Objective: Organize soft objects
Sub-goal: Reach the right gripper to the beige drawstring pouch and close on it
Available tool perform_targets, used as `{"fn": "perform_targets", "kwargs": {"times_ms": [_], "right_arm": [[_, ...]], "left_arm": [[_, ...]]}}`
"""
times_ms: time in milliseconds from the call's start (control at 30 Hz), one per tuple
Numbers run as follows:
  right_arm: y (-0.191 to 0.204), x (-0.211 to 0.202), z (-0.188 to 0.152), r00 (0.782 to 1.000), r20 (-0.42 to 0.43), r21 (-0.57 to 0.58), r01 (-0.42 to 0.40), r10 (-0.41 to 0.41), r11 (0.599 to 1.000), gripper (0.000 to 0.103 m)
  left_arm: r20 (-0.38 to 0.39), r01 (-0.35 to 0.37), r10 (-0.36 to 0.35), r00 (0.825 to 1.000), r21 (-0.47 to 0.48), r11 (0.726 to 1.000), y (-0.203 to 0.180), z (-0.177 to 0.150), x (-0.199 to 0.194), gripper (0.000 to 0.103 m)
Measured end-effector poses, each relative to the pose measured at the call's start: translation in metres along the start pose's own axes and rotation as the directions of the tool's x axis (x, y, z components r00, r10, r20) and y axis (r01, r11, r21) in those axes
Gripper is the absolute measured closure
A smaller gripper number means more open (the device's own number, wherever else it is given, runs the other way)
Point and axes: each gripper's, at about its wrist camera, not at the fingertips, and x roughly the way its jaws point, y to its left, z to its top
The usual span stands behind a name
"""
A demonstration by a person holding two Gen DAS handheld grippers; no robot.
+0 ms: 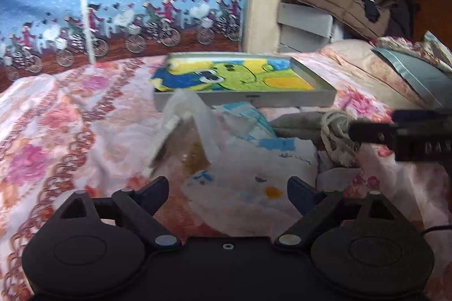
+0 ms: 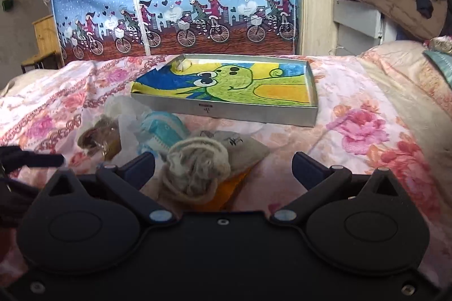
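- Left gripper [image 1: 227, 189]: jaws spread wide, nothing held between the fingers. A white cartoon-face cloth [image 1: 254, 179] is seen in the gap, lying on the floral bedspread [image 1: 56, 117] under and just ahead of the fingertips; contact cannot be judged.
- Ahead-left of the left gripper: a clear plastic bag [image 1: 186, 128] with brownish contents, blurred. A blue-and-white pack [image 1: 248, 120] is seen just beyond it, ahead of the fingers.
- Right gripper [image 2: 223, 167]: jaws spread wide, nothing clamped. A grey-beige rolled sock bundle [image 2: 195, 168] lies between the fingers, nearer the left finger; whether it is touched cannot be told.
- In the left wrist view the right gripper [image 1: 375, 131] enters from the right, its tip at that same bundle [image 1: 337, 137].
- Behind the bundle, ahead of the right gripper: a grey fabric piece [image 2: 240, 145]. An orange item [image 2: 228, 188] is partly hidden beneath the bundle.
- Grey tray [image 2: 254, 114] sits farther ahead of both grippers on the bedspread, lined with a green-yellow-blue cartoon towel [image 2: 226, 86]. A small pale rolled item [image 2: 183, 65] lies in its far-left corner.
- Soft objects still outside the tray: bundle, grey piece, cloth, bag, pack, all between tray and grippers.
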Motion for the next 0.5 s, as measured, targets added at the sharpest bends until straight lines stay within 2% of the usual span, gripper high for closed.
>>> {"fn": "perform_targets", "kwargs": {"times_ms": [133, 333, 400, 500], "right_arm": [[0.002, 0.028, 0.006, 0.999, -0.007, -0.003, -0.036, 0.036, 0.999, 0.007], [0.006, 0.057, 0.004, 0.996, -0.05, 0.022, -0.076, 0.077, 0.997, 0.031], [0.006, 0.063, -0.001, 0.994, -0.062, 0.026, -0.093, 0.094, 0.995, 0.043], [0.01, 0.063, -0.001, 0.991, -0.063, 0.03, -0.113, 0.115, 0.993, 0.05]], "left_arm": [[-0.059, 0.024, -0.025, 0.998, -0.031, 0.999, 0.003, -0.002, 0.02, 0.016], [-0.131, 0.046, -0.064, 0.989, -0.137, 0.99, 0.012, -0.004, 0.035, 0.016], [-0.142, 0.044, -0.069, 0.987, -0.173, 0.984, 0.016, -0.005, 0.037, 0.016], [-0.151, 0.04, -0.071, 0.986, -0.203, 0.978, 0.02, -0.005, 0.039, 0.025]]}}
